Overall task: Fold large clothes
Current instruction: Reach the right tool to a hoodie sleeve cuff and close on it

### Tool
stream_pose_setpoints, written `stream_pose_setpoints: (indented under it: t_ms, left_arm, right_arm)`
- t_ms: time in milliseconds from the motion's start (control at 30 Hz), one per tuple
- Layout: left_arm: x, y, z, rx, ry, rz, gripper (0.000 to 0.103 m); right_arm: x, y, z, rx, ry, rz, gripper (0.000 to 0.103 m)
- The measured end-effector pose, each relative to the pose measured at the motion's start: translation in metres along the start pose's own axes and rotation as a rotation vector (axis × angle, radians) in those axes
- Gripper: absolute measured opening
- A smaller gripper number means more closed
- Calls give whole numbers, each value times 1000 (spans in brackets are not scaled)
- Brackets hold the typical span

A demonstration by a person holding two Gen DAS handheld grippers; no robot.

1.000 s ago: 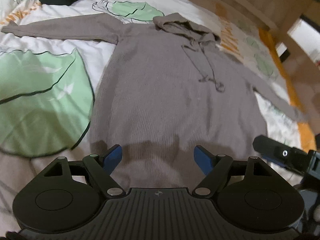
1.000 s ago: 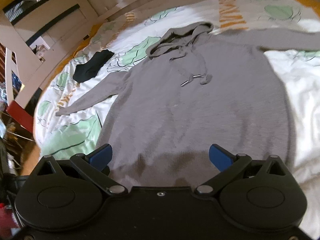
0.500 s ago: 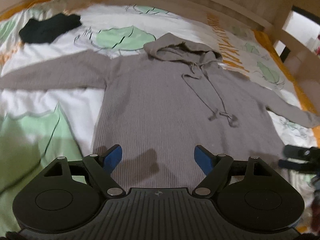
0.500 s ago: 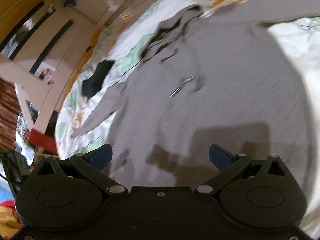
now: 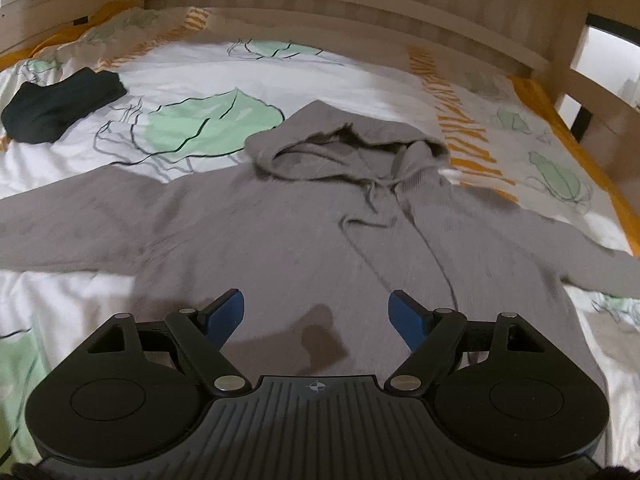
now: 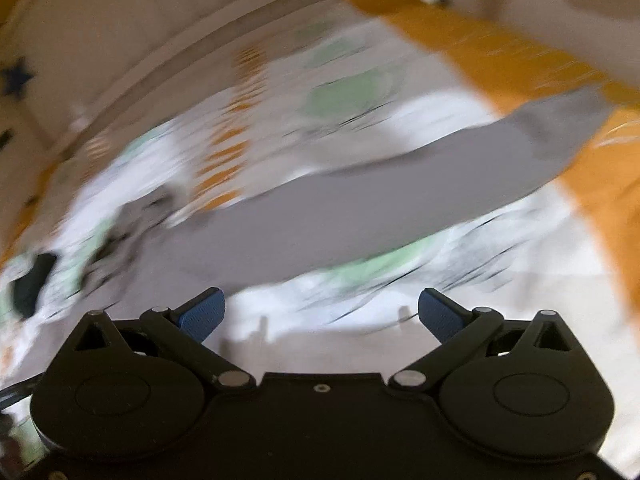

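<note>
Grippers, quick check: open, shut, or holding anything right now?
Left gripper: open, empty, above the grey hoodie.
Right gripper: open, empty, facing the hoodie's sleeve.

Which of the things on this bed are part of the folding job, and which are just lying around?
Part of the job:
- grey hoodie, spread flat with its sleeves out
- left gripper, fingers apart, nothing held
- right gripper, fingers apart, above the bedsheet near one sleeve

Just lying about:
- dark garment, at the far left of the bed
- leaf-print bedsheet
- wooden bed frame
</note>
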State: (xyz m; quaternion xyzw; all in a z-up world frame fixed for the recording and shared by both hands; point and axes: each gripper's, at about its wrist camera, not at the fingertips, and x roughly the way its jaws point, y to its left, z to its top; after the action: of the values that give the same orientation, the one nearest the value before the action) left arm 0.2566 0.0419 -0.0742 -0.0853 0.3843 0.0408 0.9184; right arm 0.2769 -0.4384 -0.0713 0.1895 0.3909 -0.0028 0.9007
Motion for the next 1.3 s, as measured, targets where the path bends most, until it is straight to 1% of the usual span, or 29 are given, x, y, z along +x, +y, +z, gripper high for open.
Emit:
stream_pose_setpoints:
  t_ms: [67,100,200,267,300,367,400,467,500,533,600,667,800,900,1100,1133,1167,1200,1233,1267,1300]
  left_arm:
    - [11,-6,3,7,-2,9,79]
    - [18,-9,3,12,-3,14,79]
    - [35,-15,1,37,-13,40,79]
    - [48,-16,-2,46,-4,65,79]
    - [54,-15,-5,43,10,73,78]
    - [64,-10,-12,25,23,73,80]
    - [65,-10,-16,38,-3,74,81]
    - [66,-14,-24,104,-51,82,87]
    - [65,-17,-29,139,-69,91,88]
    - [65,-19,-32,155,-84,100,89]
    - [65,-21,-31,156,-85,106,91]
    - [67,-18,-29,145,-77,101,95]
    - [73,-21,-30,154,-79,112,97]
    - [75,-23,-31,158,-80,122,99]
    - [78,-22,-31,154,-77,124,103]
    - [78,-22,-31,154,-76,126,103]
    - [78,-22,-31,155,-76,127,103]
    - [78,-22,-31,155,-76,128,103]
    - [78,-22,-31,155,-76,128,103]
    - [79,-22,-31,155,-75,127,103]
    - [79,-22,-31,155,-75,127,103]
  right_arm:
    - [3,-19,9,7,-22,-58,102]
    - [5,-27,15,14,-32,-74,102]
    - [9,-50,22,40,-64,-106,102]
    - [14,-60,27,55,-84,-118,101]
    - [16,-68,29,62,-94,-128,96]
    - [20,-80,34,71,-106,-135,90]
    - [22,-87,36,75,-113,-145,89]
    - [29,-96,44,85,-126,-165,89]
    - [30,-101,46,91,-134,-175,89]
    - [32,-106,49,97,-138,-182,89]
    - [34,-114,52,106,-145,-192,87]
    - [38,-124,56,124,-156,-195,87]
    - [38,-145,65,209,-200,-173,87]
    - [40,-158,72,257,-217,-155,87]
    - [47,-169,82,309,-239,-122,86]
    - [48,-169,83,309,-241,-118,82]
    - [50,-169,84,304,-241,-123,64]
    - [51,-169,85,303,-231,-145,40]
    - [53,-169,85,309,-215,-164,27]
    - [55,-170,86,320,-205,-165,18]
    - [53,-170,86,330,-210,-156,17]
